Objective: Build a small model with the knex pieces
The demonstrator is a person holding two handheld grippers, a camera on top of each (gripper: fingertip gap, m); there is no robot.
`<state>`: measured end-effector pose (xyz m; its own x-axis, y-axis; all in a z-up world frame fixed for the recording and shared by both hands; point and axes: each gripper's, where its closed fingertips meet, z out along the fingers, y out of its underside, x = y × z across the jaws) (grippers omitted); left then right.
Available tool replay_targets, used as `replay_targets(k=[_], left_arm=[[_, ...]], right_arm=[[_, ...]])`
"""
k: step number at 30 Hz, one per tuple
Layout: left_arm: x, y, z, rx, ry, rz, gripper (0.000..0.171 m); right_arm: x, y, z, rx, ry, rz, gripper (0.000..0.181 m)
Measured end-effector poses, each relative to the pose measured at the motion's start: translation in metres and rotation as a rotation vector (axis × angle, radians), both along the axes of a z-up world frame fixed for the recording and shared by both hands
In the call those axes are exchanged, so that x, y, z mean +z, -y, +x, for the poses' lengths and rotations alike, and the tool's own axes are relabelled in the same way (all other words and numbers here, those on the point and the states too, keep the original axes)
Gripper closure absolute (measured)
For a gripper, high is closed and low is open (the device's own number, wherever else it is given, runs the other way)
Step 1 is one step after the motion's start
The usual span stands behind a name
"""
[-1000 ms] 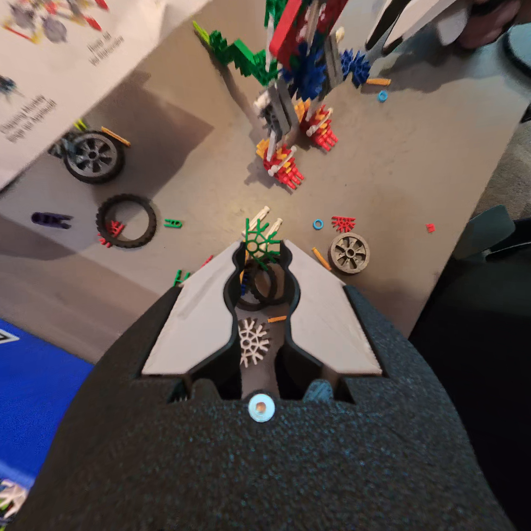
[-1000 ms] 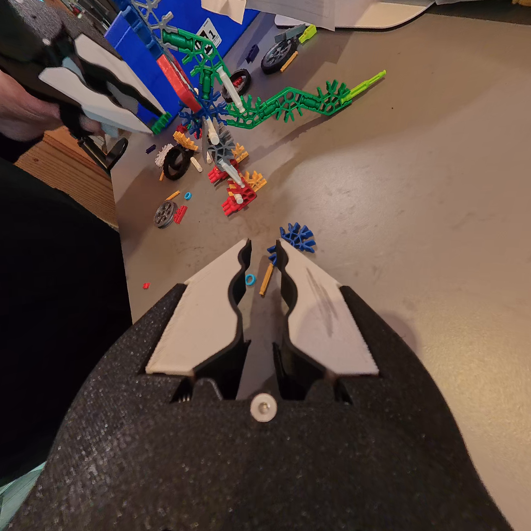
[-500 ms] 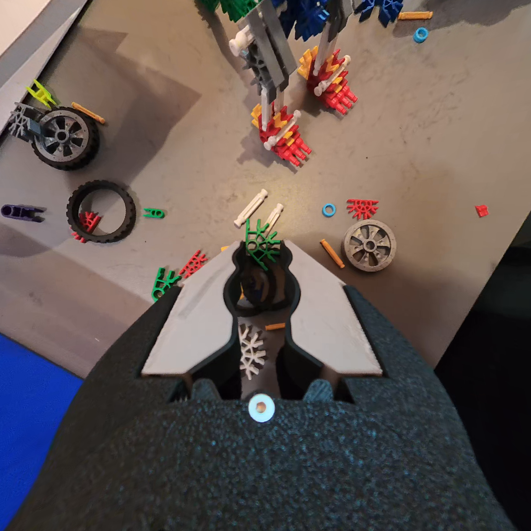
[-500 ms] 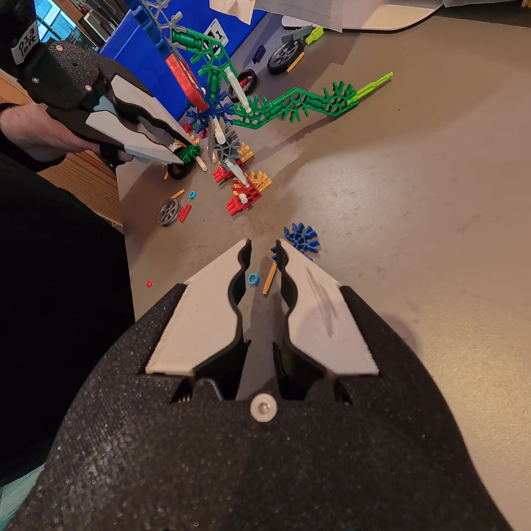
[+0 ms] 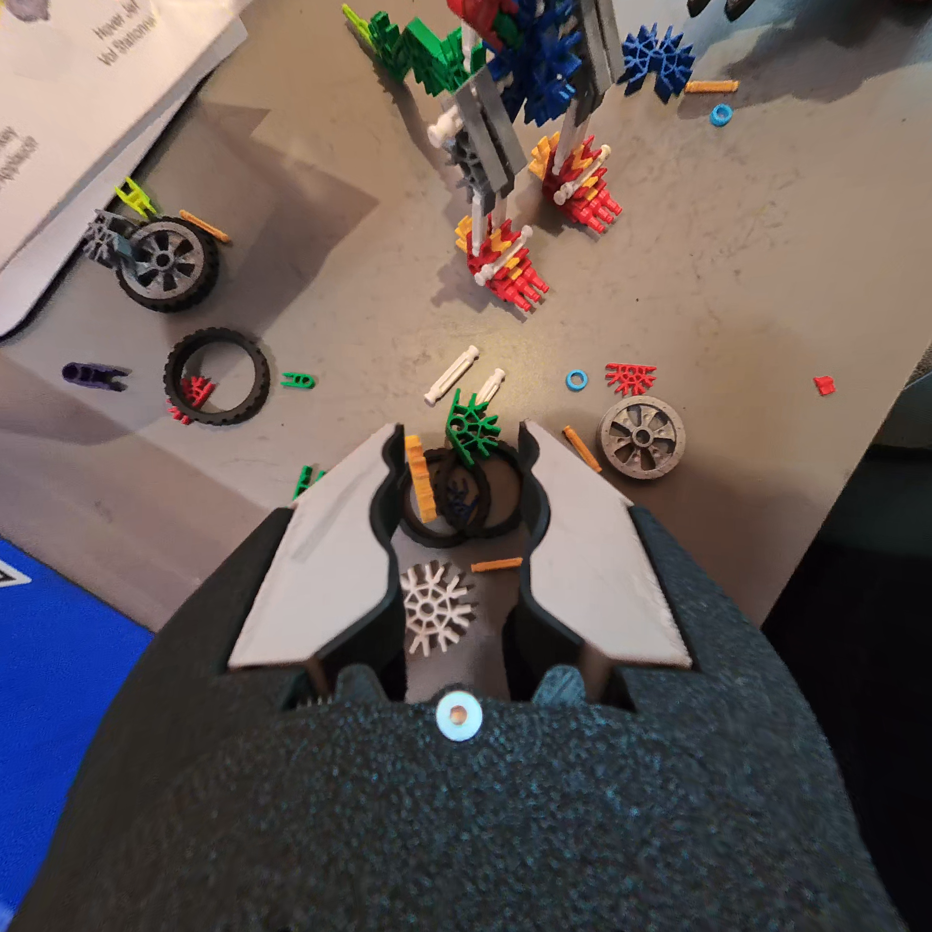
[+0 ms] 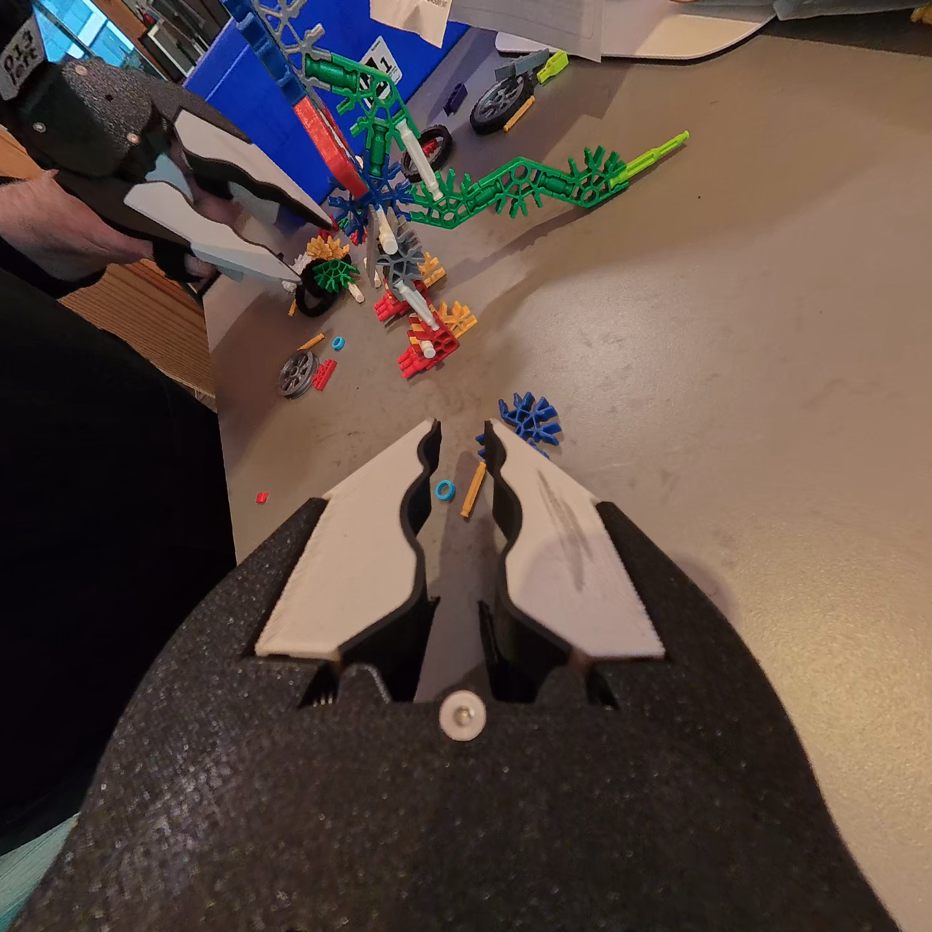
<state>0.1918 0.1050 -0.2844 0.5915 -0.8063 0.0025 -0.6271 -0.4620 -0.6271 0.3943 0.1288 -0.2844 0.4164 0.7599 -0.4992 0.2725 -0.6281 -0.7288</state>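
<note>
My left gripper (image 5: 461, 428) is open low over the grey table (image 5: 353, 201). A green connector (image 5: 471, 428) stands between its fingertips, leaning on two black tyres (image 5: 454, 524), and I cannot tell whether a pad touches it. A yellow connector (image 5: 416, 476) sits beside the tyres. A white snowflake connector (image 5: 436, 605) and an orange rod (image 5: 497, 565) lie between the fingers. The right wrist view shows this gripper (image 6: 312, 250) beside the colourful toy model (image 6: 403, 252). My right gripper (image 6: 461, 426) is slightly open and empty, over a blue ring (image 6: 445, 490) and an orange rod (image 6: 473, 489), beside a blue connector (image 6: 529, 418).
The model (image 5: 504, 126) stands on red feet with a green tail (image 6: 519, 191). A wheel (image 5: 164, 262), an empty tyre (image 5: 217, 375), a grey hub (image 5: 640, 436) and white rods (image 5: 451, 375) lie around. A blue bin (image 6: 262, 101) and a paper sheet (image 5: 75, 75) are nearby. The table edge (image 5: 832, 504) is close on the right. Spacing between my two grippers at the tips: around 20 cm. My left gripper is the nearer one to the grey hub (image 5: 640, 436): about 6 cm, against 20 cm. Seen from the right wrist view (image 6: 296, 373) as well.
My left gripper came down toward the table with the green connector and then opened its jaws around it. My right gripper has stayed almost still.
</note>
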Motion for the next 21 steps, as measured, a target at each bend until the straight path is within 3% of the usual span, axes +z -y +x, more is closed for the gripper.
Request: replay_targets(k=[6, 21], left_arm=[[0.010, 0.008, -0.012, 0.011, 0.024, 0.009, 0.129], [0.002, 0.031, -0.036, 0.097, 0.033, 0.052, 0.122]], right_arm=[[-0.001, -0.001, 0.000, -0.006, 0.009, 0.008, 0.164], [0.001, 0.000, 0.000, -0.008, 0.006, 0.028, 0.164]])
